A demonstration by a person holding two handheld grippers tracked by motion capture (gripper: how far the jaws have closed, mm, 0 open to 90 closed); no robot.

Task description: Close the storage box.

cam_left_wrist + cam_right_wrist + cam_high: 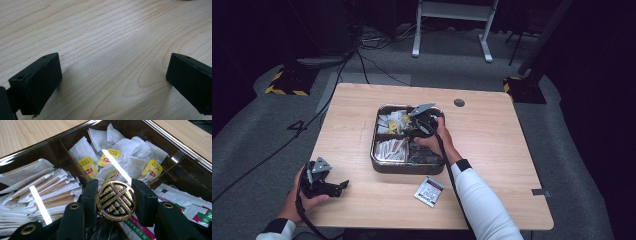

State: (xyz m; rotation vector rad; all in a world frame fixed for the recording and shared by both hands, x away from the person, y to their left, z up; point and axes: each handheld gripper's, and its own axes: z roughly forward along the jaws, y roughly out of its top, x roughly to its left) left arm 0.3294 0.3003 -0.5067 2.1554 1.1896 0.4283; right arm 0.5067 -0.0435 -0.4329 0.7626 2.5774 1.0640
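Observation:
A dark, shiny-rimmed compartment tray (407, 169) stands mid-table. My right gripper (411, 133) is over its middle, held by a hand in a white sleeve. Seen from the right gripper view, my right gripper (116, 195) is shut on a round black-and-gold knob (116, 202), one pad on each side. Behind the knob lie tea bags with yellow tags (112, 153), and paper stick sachets (50, 192) fill the left compartment. Bright light streaks cross the contents as if on a clear cover. My left gripper (343, 186) rests at the table's front left corner; my left gripper (112, 75) is open over bare wood.
A small white-and-red packet (429, 191) lies on the table in front of the tray. Red-and-green sachets (190, 202) fill the tray's right compartment. A round cable hole (459, 103) sits near the far edge. Cables and a table frame (452, 15) are on the floor beyond.

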